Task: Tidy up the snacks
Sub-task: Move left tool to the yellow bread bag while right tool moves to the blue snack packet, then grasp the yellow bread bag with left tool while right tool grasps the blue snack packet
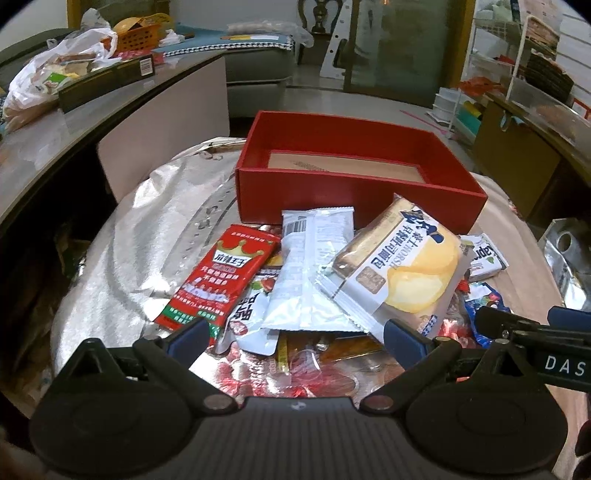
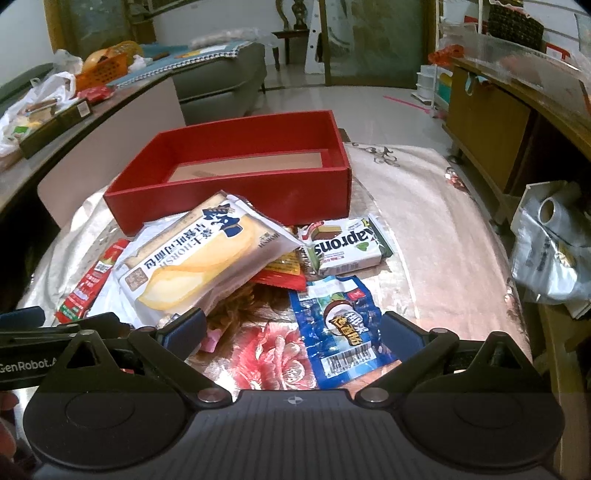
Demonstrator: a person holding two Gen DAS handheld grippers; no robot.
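Note:
An empty red box (image 1: pixel 332 192) (image 2: pixel 236 203) with a brown cardboard floor stands at the back of the low table. In front of it lies a heap of snack packets: a red packet (image 1: pixel 221 280), a silver packet (image 1: pixel 310 269), a toast bread packet (image 1: pixel 399 266) (image 2: pixel 207 258), a green-and-white wafer packet (image 2: pixel 347 247) and a blue packet (image 2: pixel 343 325). My left gripper (image 1: pixel 295 334) hovers open over the near edge of the heap. My right gripper (image 2: pixel 293 328) is open above the blue packet, close beside the left one. Neither holds anything.
A shiny flowered cloth (image 2: pixel 424 229) covers the table. A long counter (image 1: pixel 74 122) on the left carries plastic bags and an orange basket (image 1: pixel 140 35). A wooden cabinet (image 2: pixel 487 122) and a silver bag (image 2: pixel 550 251) are to the right. A grey sofa stands behind.

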